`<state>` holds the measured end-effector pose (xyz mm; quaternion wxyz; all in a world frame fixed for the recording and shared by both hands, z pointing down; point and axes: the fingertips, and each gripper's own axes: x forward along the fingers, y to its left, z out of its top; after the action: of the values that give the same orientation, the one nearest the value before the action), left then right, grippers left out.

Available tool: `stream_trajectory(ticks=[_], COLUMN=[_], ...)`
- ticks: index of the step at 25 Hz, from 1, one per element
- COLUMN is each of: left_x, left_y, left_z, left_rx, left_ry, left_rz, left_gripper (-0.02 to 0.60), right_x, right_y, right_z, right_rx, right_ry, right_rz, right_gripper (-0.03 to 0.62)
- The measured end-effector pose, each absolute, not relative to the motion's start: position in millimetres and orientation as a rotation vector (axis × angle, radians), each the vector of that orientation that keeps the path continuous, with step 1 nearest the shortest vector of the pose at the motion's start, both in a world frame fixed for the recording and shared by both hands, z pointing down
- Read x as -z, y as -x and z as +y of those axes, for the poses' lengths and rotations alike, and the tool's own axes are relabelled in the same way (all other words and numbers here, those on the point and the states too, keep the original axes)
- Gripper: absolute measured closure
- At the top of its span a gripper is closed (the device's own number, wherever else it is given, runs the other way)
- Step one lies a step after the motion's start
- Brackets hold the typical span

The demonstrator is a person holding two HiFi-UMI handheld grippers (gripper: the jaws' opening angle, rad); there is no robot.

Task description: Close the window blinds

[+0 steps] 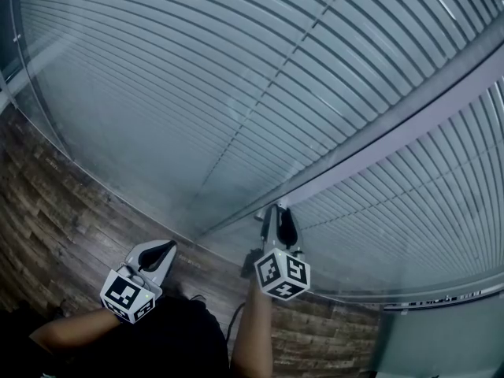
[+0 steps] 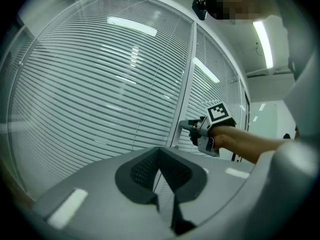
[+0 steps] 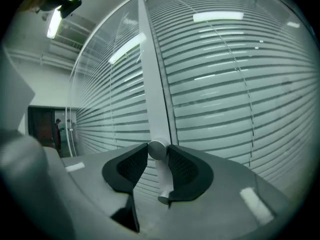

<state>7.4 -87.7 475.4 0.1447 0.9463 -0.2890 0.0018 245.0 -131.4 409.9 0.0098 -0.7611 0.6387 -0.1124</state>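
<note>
Clamped in right tool (image 3: pixel 157 155): knob (image 3: pixel 156 148) on frame (image 3: pixel 150 84), blinds (image 3: pixel 225 84) just beyond on either side, behind glass — likely gripped for twisting them shut. Parked low to its left, left tool (image 2: pixel 159 153), pinched together, empty — kept clear of the turn. Free room all round for rolling; frame edge close ahead.

Pale horizontal slatted window blinds (image 1: pixel 197 93): smooth, satin. Clear glass pane (image 3: pixel 215 17) in front: glossy, reflective. Round silver metal knob (image 3: pixel 156 150), centre of the right gripper view: brushed, dull sheen. Brown plank floor (image 1: pixel 55 203), lower left of the head view: wood-grain, matt. Grey plastic right gripper (image 3: pixel 157 148): matt shell, black dimpled pads (image 3: pixel 131 166).
</note>
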Motion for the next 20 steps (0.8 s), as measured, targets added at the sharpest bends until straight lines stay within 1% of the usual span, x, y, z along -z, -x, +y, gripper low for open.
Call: stream_trajectory(ticks=[8,16,20], left_x=[-479,-484,-484], left_y=[-7,-8,-5], left_z=[-87,-85,-83], left_rx=[-0.017,-0.018,-0.014], left_ry=[-2.716,-2.709,-2.703], left_rz=[-0.833,-0.831,-0.833], left_gripper=[0.58,0.58,0.58], right_x=[-413,-420,-419], right_y=[-240,-240,-237], right_z=[-133,-131,-130], right_rx=[-0.033,-0.396,-0.637], right_ry=[2.764,2.998,3.142], right_rz=[2.207,2.357,2.398], right_gripper=[0.459,0.461,0.462])
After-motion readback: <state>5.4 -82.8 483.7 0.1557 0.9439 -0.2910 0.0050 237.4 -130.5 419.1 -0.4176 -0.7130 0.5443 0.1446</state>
